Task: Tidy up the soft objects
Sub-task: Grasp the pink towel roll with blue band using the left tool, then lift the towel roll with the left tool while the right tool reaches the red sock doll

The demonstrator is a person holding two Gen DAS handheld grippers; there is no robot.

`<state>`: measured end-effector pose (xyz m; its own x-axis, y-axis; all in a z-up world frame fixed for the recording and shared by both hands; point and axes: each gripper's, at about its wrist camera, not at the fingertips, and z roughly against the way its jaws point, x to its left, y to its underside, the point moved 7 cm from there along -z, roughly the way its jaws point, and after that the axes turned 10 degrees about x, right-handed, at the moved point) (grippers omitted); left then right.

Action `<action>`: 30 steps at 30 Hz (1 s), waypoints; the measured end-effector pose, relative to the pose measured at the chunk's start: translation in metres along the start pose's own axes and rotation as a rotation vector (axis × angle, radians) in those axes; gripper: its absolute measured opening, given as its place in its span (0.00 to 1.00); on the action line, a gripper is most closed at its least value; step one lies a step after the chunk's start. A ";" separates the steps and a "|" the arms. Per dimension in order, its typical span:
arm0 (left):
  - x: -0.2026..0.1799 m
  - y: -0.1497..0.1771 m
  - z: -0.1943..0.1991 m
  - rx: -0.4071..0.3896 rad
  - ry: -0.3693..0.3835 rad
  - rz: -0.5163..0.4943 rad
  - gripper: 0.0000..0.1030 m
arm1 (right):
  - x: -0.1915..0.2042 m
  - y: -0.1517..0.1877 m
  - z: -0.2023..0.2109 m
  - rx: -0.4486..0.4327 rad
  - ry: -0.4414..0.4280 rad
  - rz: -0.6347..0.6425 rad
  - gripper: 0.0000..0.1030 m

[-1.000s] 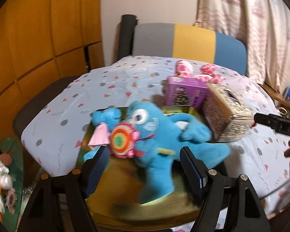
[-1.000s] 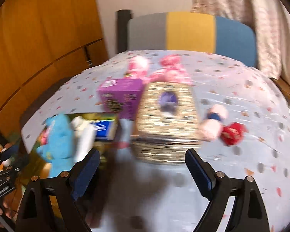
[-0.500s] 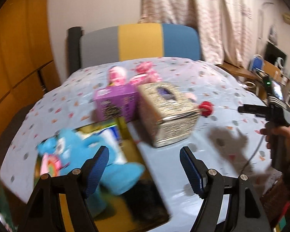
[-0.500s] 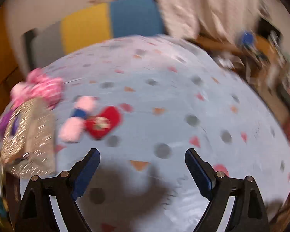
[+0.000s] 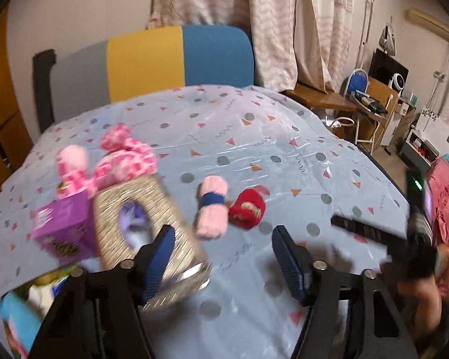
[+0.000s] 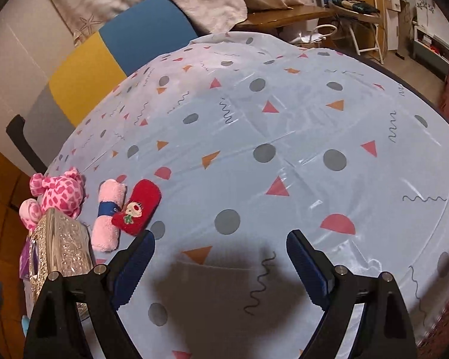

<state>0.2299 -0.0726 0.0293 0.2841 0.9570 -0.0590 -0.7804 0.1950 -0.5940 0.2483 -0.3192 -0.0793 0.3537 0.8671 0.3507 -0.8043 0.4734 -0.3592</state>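
Note:
A pink rolled towel with a blue band [image 5: 211, 206] [image 6: 108, 214] lies on the patterned tablecloth beside a small red plush [image 5: 247, 211] [image 6: 137, 207]. A pink spotted plush toy [image 5: 116, 160] [image 6: 60, 191] sits behind the glittery tissue box [image 5: 146, 224] [image 6: 58, 248]. The blue plush [image 5: 15, 324] shows at the lower left in the tray. My left gripper [image 5: 223, 260] is open and empty, just in front of the towel and red plush. My right gripper [image 6: 221, 269] is open and empty over bare tablecloth, right of the red plush.
A purple box [image 5: 61, 227] stands left of the tissue box. A grey, yellow and blue chair back [image 5: 152, 59] is behind the table. The other hand-held gripper [image 5: 371, 233] shows at the right. Curtains and room furniture [image 6: 353, 9] lie beyond the table edge.
Both grippers have swung to the right. The left view now centres on the towel and red plush instead of the blue plush tray; the right view moved past the tissue box to bare tablecloth.

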 end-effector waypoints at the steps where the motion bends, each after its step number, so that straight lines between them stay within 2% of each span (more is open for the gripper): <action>1: -0.005 -0.015 -0.015 0.021 0.008 0.001 0.50 | 0.003 -0.001 -0.003 0.002 -0.005 0.003 0.88; 3: -0.011 -0.033 -0.039 0.063 0.022 -0.002 0.48 | 0.005 -0.002 -0.003 0.003 -0.020 0.006 0.88; 5: -0.015 -0.048 -0.068 0.123 0.028 0.013 0.42 | 0.006 -0.003 -0.003 0.004 -0.031 0.006 0.88; 8: -0.014 -0.063 -0.110 0.194 0.013 0.052 0.42 | 0.006 -0.003 -0.006 0.021 -0.059 -0.003 0.88; 13: -0.002 -0.074 -0.170 0.301 -0.034 0.126 0.42 | 0.008 -0.002 -0.008 0.041 -0.101 -0.010 0.88; 17: 0.003 -0.073 -0.206 0.374 -0.067 0.148 0.42 | 0.009 -0.002 -0.007 0.047 -0.130 -0.018 0.88; 22: 0.000 -0.072 -0.238 0.414 -0.137 0.101 0.42 | 0.009 -0.001 -0.007 0.054 -0.157 -0.027 0.88; 25: 0.002 -0.071 -0.249 0.444 -0.150 0.121 0.37 | 0.011 -0.001 -0.006 0.052 -0.164 -0.022 0.88; 27: -0.002 -0.069 -0.255 0.463 -0.167 0.099 0.33 | 0.012 -0.001 -0.006 0.052 -0.166 -0.015 0.88; 29: -0.008 -0.069 -0.256 0.449 -0.206 0.057 0.32 | 0.013 0.000 -0.006 0.049 -0.160 -0.010 0.88; 30: -0.011 -0.068 -0.254 0.438 -0.202 0.045 0.32 | 0.013 -0.001 -0.005 0.043 -0.155 -0.009 0.87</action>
<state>0.4209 -0.1510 -0.1331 0.1650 0.9806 0.1057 -0.9628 0.1833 -0.1983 0.2557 -0.3078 -0.0790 0.2861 0.8269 0.4841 -0.8224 0.4712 -0.3189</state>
